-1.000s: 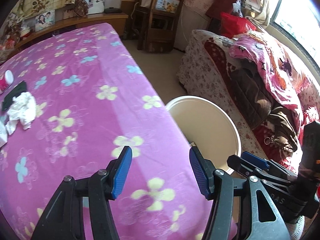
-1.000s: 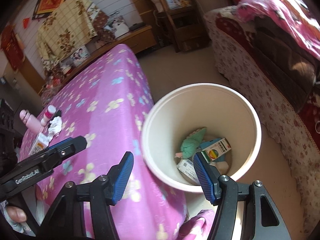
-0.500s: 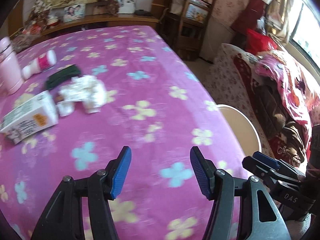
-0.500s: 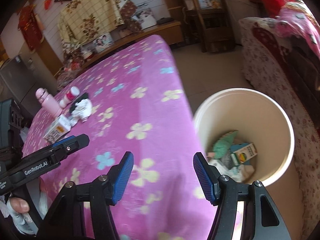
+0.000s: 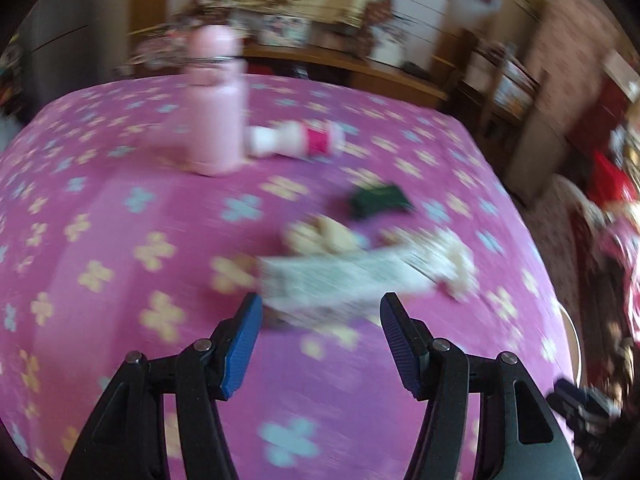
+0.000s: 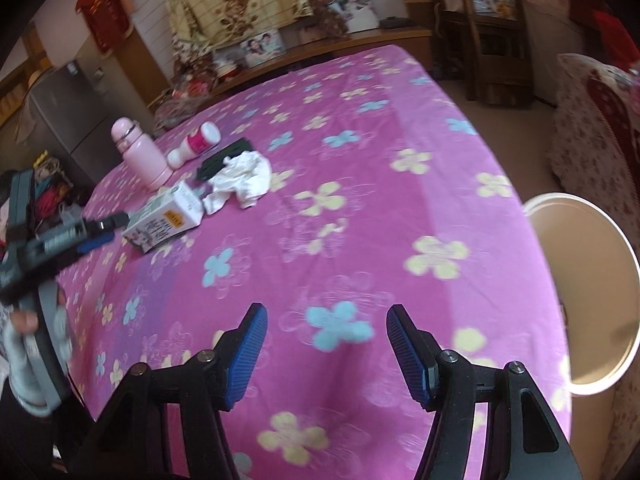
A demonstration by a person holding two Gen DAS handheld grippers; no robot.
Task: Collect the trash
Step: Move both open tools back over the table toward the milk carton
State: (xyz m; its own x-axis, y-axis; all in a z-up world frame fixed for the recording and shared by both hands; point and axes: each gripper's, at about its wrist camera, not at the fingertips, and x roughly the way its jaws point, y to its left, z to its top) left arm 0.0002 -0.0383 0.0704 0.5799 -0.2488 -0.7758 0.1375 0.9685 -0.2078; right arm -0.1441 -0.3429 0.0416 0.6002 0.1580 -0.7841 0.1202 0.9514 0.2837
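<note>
A white drink carton (image 5: 336,280) lies on the pink flowered tablecloth (image 5: 120,208), just ahead of my left gripper (image 5: 320,340), which is open with nothing between its fingers. This view is motion-blurred. Right of the carton sits a crumpled white tissue (image 5: 452,264), and behind it a dark flat packet (image 5: 380,200). In the right wrist view the carton (image 6: 164,216), tissue (image 6: 244,178) and packet (image 6: 224,158) cluster at the far left, with the left gripper (image 6: 108,230) beside the carton. My right gripper (image 6: 326,344) hangs open over bare cloth. The cream bucket (image 6: 580,292) stands off the table's right edge.
A pink flask (image 5: 216,112) stands upright behind the trash, and a white-and-pink small bottle (image 5: 296,142) lies beside it. A person's hand (image 6: 24,320) holds the left tool at the table's left edge. A sofa (image 6: 592,120) and a wooden shelf (image 6: 488,32) stand beyond the table.
Both views have swung from the bucket leftward across the table. The left gripper has closed in on the carton and tissue. Neither gripper's jaw width has visibly changed.
</note>
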